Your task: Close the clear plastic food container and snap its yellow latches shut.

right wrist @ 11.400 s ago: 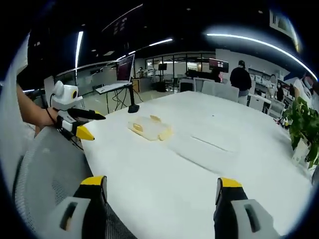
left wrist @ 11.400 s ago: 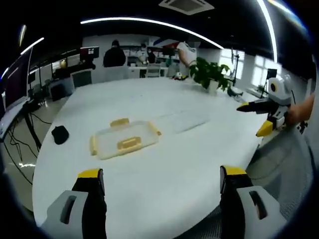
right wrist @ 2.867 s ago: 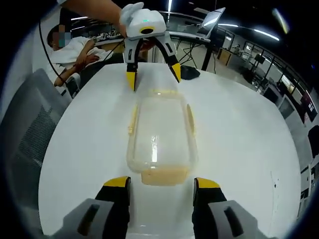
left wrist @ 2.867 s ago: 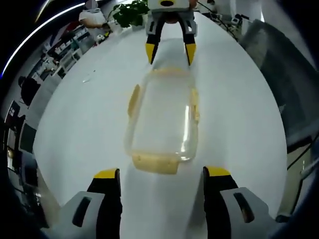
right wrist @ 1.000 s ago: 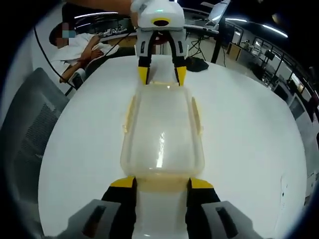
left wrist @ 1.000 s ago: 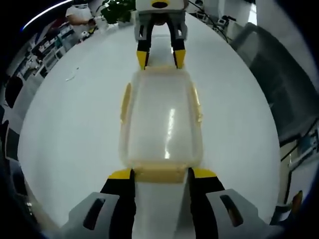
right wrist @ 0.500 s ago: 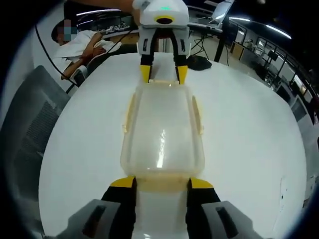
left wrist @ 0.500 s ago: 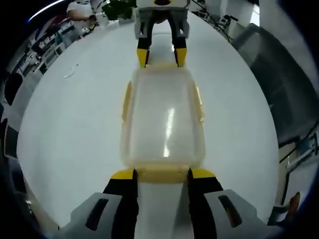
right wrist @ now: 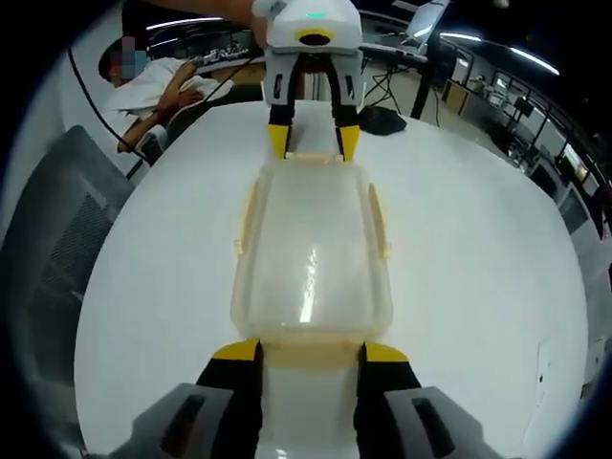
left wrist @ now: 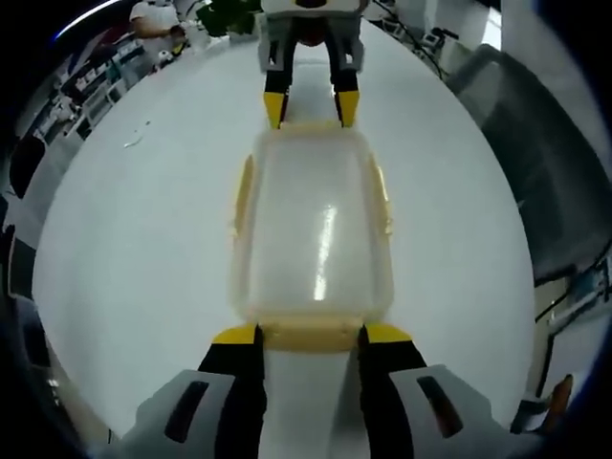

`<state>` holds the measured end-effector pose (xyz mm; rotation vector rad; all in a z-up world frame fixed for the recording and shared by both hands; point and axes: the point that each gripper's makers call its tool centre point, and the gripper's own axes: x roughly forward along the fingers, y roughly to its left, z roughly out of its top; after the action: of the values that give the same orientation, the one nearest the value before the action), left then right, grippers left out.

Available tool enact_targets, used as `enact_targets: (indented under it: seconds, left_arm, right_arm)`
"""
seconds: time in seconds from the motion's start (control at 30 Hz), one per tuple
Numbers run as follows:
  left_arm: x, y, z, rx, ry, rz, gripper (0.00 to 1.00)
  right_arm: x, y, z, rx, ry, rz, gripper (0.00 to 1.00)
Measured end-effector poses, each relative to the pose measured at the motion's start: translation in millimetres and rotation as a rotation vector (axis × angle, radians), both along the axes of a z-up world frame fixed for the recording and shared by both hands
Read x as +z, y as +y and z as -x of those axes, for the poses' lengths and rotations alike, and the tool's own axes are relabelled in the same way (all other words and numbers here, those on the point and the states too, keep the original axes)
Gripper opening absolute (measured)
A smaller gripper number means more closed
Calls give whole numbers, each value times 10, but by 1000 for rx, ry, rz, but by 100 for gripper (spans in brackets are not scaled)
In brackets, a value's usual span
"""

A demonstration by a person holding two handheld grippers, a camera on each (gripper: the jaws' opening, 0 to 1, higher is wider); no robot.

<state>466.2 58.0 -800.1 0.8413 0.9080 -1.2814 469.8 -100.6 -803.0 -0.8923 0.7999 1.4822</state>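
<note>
The clear plastic container (left wrist: 311,229) (right wrist: 311,253) lies lengthwise on the white table, its lid sitting on top. Yellow side latches (left wrist: 241,196) (right wrist: 376,225) stand out from its long sides. My left gripper (left wrist: 311,335) has narrowed its jaws onto the near yellow end latch (left wrist: 311,337), one tip at each end of it. Across the container, my right gripper (left wrist: 311,103) straddles the opposite end. In the right gripper view, my right gripper (right wrist: 311,352) clamps its own yellow end latch (right wrist: 311,354) the same way, and my left gripper (right wrist: 313,142) faces it.
The round white table (left wrist: 124,239) (right wrist: 478,268) spreads around the container. A grey mesh chair (right wrist: 48,277) stands by one edge, another chair (left wrist: 535,172) beside the other. A black object (right wrist: 382,120) lies near the far edge, and a person in white (right wrist: 153,86) is behind it.
Both grippers came from the table's edge to the container's two ends and narrowed their jaws around the end latches. Over the last second almost nothing has moved.
</note>
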Motion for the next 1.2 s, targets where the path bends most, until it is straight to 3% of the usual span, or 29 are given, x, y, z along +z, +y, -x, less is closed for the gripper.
enact_targets:
  seconds: [0.23, 0.47, 0.83, 1.2]
  left_arm:
    - [-1, 10, -5, 32, 7, 4, 34]
    - [7, 31, 20, 50, 5, -38, 34]
    - [210, 36, 66, 48, -12, -48, 34]
    - [392, -121, 57, 36, -42, -45, 34]
  right_arm:
    - [-2, -8, -11, -6, 3, 7, 33]
    - [39, 13, -1, -5, -1, 8, 33]
    - [211, 19, 45, -1, -20, 1, 33]
    - [403, -151, 47, -14, -42, 7, 33]
